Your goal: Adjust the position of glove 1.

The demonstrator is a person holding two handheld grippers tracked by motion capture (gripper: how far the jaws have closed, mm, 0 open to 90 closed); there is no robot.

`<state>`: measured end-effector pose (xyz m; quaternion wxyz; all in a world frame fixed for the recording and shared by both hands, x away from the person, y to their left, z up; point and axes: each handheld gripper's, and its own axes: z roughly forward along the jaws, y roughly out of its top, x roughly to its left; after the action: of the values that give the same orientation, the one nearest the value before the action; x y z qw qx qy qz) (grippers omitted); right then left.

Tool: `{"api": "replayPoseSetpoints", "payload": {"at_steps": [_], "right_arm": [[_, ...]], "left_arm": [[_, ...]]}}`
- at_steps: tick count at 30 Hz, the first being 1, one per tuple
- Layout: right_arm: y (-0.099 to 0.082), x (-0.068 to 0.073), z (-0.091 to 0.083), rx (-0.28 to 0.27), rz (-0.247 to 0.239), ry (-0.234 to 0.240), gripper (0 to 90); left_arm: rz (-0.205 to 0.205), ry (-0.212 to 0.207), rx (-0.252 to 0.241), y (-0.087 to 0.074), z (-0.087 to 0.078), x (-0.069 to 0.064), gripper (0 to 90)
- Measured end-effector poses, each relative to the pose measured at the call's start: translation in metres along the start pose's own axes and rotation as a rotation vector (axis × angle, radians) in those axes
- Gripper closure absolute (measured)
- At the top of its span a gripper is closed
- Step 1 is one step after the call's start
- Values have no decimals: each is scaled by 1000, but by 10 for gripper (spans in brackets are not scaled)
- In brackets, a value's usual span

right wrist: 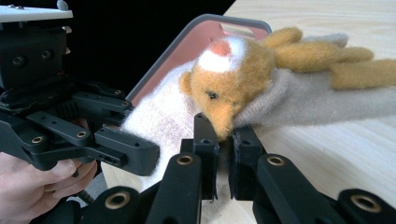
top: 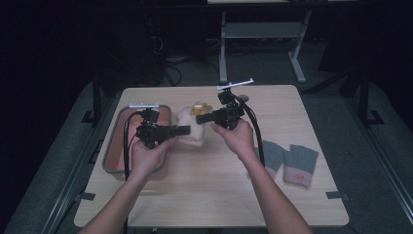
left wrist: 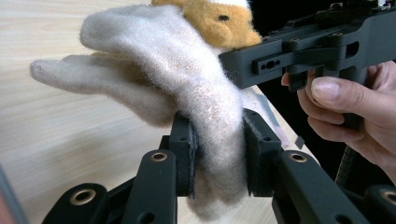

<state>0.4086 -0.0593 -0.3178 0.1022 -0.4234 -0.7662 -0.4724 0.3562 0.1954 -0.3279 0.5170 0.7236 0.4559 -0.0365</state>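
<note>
Black jaws of the left gripper fill the foreground of the left gripper view, clamped tight on a fold of the cream glove — the wool bulges out above and below the pads. Right gripper is likewise closed, pinching the glove's edge just under the orange animal head sewn onto it. So both grippers have hold of the same glove, one at each side.

Landmark: the pink tray with grey rim. In the high view the glove hangs in the air just beside the tray's right rim, stretched between the left gripper and the right gripper, lifted off the wooden table. Well apart from the tray, toward the table's right edge, lies a pair of grey-and-pink gloves, untouched.

Handling judgement: soft, fuzzy, very light, no stiffness — it sags and folds wherever unsupported, fingers droop. Not fragile, not slippery; the fleece gives the pads good bite. Best hold looks like the cuff or body edges, a doubled layer of fabric, as now. Avoid the plush head — bulky, may squeeze out. Pulling the two grips apart too hard could stretch the knit; whether the glove is bound for the tray I cannot tell.
</note>
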Motion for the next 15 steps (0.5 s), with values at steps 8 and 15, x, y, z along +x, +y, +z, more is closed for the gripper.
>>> {"api": "replayPoseSetpoints", "payload": {"at_steps": [8, 15], "right_arm": [[18, 11, 13, 3, -16, 22, 834], [32, 20, 25, 9, -28, 43, 833]], "left_arm": [[21, 18, -8, 11, -19, 9, 689], [-1, 20, -22, 17, -35, 18, 689]]}}
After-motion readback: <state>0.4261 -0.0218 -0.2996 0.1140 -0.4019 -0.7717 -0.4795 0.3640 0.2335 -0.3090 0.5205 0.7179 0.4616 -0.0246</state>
